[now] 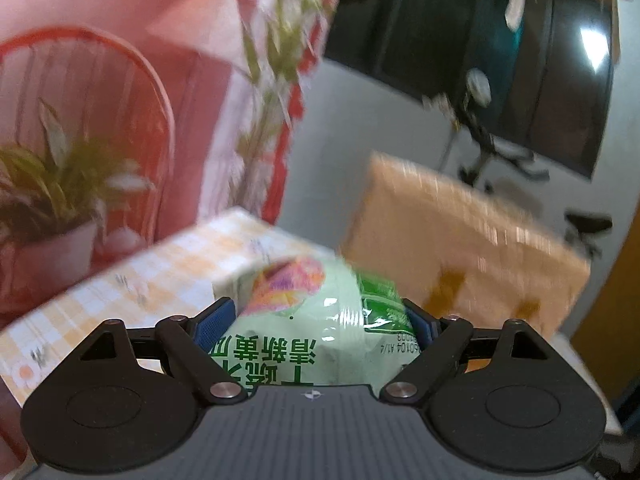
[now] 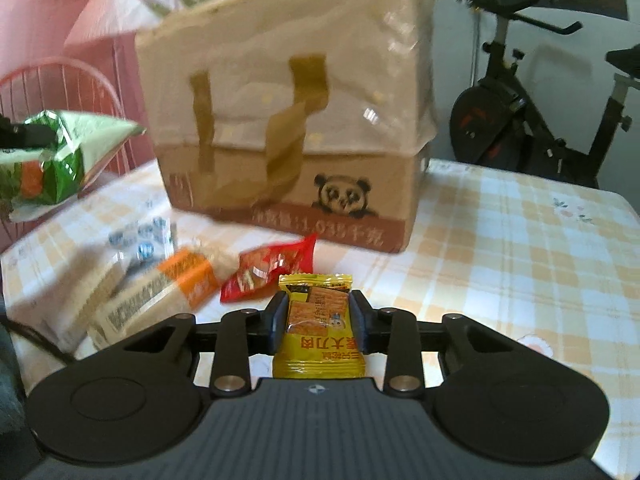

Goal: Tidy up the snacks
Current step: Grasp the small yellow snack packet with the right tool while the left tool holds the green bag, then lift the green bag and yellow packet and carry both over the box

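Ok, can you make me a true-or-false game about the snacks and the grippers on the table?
1. The right gripper holds a yellow cracker packet. True.
2. The left gripper is empty. False: it grips a pale green snack bag.
3. The cardboard box has a panda drawn on it. True.
4. The red snack packet is inside the box. False: it lies on the checked tablecloth in front of the box.
5. The tablecloth is plain blue. False: it is checked orange and white.
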A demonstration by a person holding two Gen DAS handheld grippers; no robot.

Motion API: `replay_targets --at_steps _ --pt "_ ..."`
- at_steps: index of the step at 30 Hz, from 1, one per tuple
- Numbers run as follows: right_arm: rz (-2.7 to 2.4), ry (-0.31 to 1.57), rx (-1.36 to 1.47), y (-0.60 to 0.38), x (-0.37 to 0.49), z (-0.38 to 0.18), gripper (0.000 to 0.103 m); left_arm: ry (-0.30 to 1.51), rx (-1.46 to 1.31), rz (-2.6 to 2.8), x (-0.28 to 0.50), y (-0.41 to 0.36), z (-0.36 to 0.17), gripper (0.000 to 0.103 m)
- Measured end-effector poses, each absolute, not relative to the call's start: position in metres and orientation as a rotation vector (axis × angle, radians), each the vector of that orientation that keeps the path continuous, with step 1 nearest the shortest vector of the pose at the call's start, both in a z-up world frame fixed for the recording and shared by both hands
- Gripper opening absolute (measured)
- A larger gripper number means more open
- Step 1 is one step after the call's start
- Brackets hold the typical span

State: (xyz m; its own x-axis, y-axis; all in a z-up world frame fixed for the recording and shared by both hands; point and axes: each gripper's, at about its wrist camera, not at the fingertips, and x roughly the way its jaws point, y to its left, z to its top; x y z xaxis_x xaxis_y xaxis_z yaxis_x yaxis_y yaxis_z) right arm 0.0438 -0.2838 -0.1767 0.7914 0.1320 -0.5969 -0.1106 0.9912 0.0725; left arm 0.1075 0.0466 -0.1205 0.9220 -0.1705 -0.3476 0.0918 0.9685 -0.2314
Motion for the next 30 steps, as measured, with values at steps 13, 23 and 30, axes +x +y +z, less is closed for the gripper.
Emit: replay_targets --at_steps 13,23,30 --pt "0.153 0.545 0.062 -0.29 0.042 -0.146 0.035 0.63 -0.216 -0.3 0.134 0.041 -0.127 0.061" --pt "0.151 0.57 0.088 -0.293 0.04 -0.158 0.035 0.876 -0.256 -0.456 0.114 0.071 -0.139 0.09" --pt "0.156 0.573 0.094 -0.292 0.04 -0.161 0.035 0.968 -0.11 -0.487 0.099 0.069 -0.148 0.095"
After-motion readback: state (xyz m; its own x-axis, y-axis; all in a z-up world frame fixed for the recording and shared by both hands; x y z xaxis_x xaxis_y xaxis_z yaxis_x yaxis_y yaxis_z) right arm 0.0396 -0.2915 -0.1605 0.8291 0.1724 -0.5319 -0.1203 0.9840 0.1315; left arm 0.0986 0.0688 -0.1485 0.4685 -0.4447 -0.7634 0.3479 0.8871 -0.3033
